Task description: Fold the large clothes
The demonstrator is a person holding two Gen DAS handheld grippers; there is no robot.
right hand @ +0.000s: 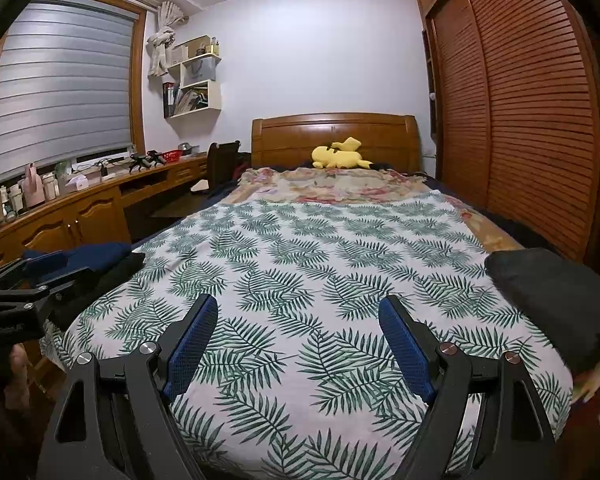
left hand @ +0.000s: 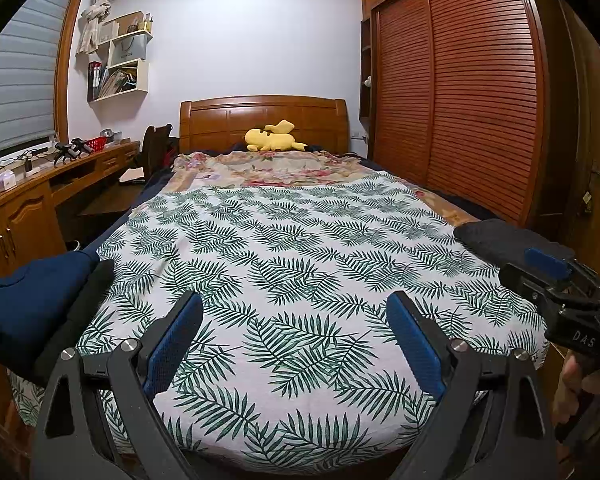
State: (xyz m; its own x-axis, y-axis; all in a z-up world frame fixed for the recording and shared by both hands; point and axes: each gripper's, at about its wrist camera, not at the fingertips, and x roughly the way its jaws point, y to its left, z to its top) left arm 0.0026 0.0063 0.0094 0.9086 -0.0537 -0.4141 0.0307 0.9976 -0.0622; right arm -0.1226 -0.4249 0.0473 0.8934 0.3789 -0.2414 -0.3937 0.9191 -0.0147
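A navy garment (left hand: 32, 300) lies folded on a black one (left hand: 80, 312) at the left edge of the bed; the pile also shows in the right wrist view (right hand: 100, 256). A folded dark grey-black garment (right hand: 556, 300) lies at the bed's right edge, also in the left wrist view (left hand: 500, 240). My left gripper (left hand: 296, 304) is open and empty over the leaf-print sheet (left hand: 300, 248). My right gripper (right hand: 298, 306) is open and empty over the same sheet (right hand: 300, 248). Each gripper shows at the side of the other's view: the right one (left hand: 556, 276), the left one (right hand: 32, 276).
A floral blanket (left hand: 268, 168) covers the far part of the bed, with a yellow plush toy (left hand: 272, 140) by the wooden headboard (left hand: 260, 116). A wooden desk (right hand: 80, 200) with clutter runs along the left. A slatted wardrobe (left hand: 460, 100) stands on the right.
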